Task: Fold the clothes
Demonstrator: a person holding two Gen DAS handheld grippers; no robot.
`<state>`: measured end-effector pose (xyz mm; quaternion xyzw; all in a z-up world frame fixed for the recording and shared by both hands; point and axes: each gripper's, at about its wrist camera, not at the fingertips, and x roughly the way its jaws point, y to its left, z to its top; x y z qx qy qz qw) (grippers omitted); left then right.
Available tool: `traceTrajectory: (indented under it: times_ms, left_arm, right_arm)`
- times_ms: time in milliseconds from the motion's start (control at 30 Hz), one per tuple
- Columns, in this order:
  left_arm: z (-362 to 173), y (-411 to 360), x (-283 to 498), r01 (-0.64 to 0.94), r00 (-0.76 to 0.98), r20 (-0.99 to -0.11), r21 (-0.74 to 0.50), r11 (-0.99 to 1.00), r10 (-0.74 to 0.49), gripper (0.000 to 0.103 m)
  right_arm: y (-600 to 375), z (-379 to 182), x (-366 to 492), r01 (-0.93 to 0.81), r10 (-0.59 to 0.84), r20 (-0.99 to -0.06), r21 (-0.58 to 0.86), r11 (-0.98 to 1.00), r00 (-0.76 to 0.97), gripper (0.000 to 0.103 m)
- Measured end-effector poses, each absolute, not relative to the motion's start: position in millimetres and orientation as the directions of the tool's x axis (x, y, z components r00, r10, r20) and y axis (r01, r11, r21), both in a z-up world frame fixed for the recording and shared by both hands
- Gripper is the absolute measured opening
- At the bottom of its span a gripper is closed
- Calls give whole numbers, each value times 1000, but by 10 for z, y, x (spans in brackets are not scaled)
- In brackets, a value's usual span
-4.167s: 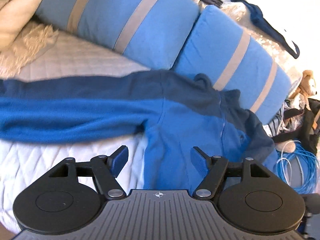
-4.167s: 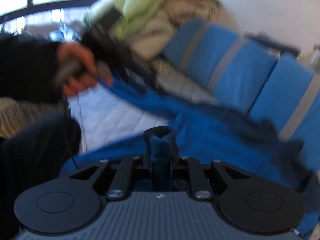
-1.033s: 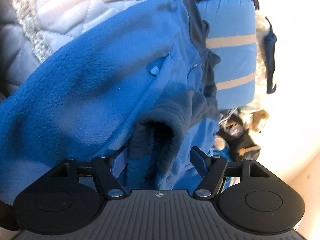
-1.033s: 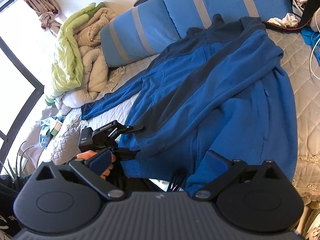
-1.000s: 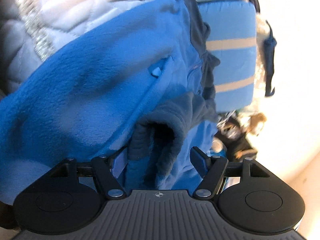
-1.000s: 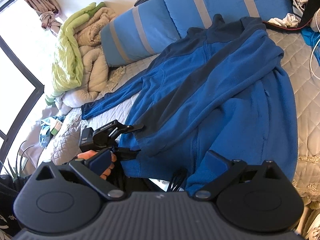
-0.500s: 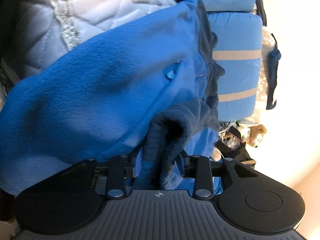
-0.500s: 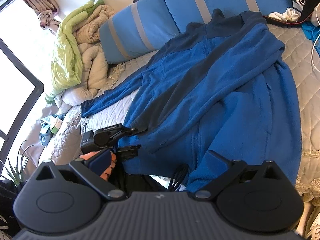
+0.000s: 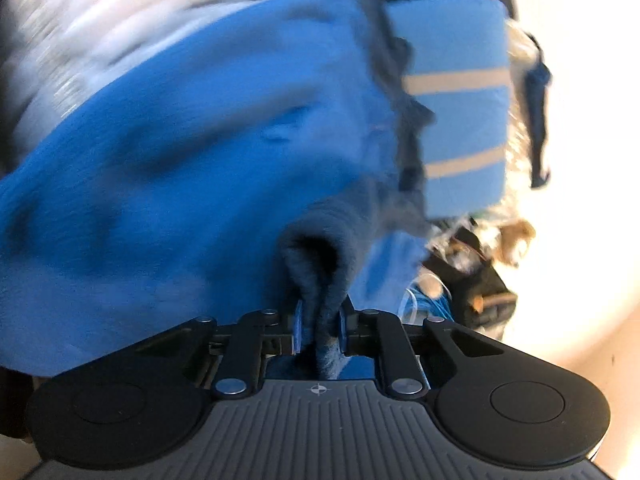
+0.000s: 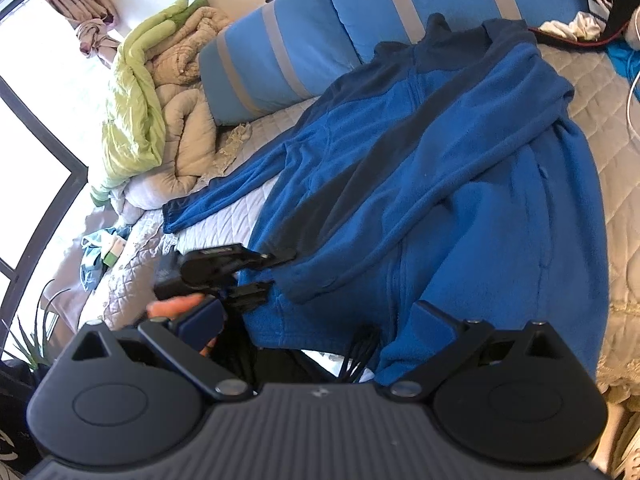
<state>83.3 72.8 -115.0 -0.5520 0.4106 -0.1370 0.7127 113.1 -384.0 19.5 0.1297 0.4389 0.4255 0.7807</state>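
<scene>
- Left gripper (image 9: 319,330): jaws pinched together on the dark navy cuff (image 9: 316,264) of the fleece sleeve; fabric bunched between the blue pads. The left wrist view is motion-blurred.
- Same gripper seen from the right wrist view (image 10: 256,276), at the near left hem of the jacket; a hand (image 10: 176,306) holds its grip, only partly visible behind the right gripper's finger.
- Right gripper (image 10: 320,320): jaws spread wide, nothing between them, hanging above the near edge of the bed.
- Black cables (image 10: 358,354) run down just below the jacket's hem.
- Blue fleece jacket (image 10: 460,184): lies spread front-up on the quilted bedspread (image 10: 592,92), collar toward the pillows, hem toward the camera. One sleeve is folded diagonally across the chest, its cuff near the left gripper; the other sleeve (image 10: 224,196) stretches out flat to the left.
- Behind the collar: two blue pillows (image 10: 280,52) with grey stripes, propped side by side.
- Far left: heap of green and beige bedding (image 10: 156,92) beside the window (image 10: 24,128).
- Far right corner: white cloth and cords, too small to make out.
</scene>
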Motion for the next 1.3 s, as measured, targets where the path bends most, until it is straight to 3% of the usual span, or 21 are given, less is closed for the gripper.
traceTrajectory:
  times_ms: [167,433,800,1200,1300]
  left_arm:
    - [-423,740,1106,-173,639,-401,-906,386,-657,15]
    - [466,636,1660,-57,651,-370,-895,443,-663,15]
    - [1344,602,2290,53,713,-301,-877,477,-633,15]
    - [1619,598,2563,103,715,-228,-901,422,-661,15]
    - [1603,710,2548,107,742,-210,-900,422,-637,15]
  right_arm:
    - [-3956,309,1237,-558,747,-566,515,651,349,103]
    - [-4032,283,1848,-457,554,-606,325,828,571,103]
    - [-3724,-347,3053,-426,310,-641,-29,904,702,103]
    - [-3400,-849,3998,-288,150,-577,-155,945,803,103]
    - [-3546,-821,4064,-201,121,-517,-101,974,847,103]
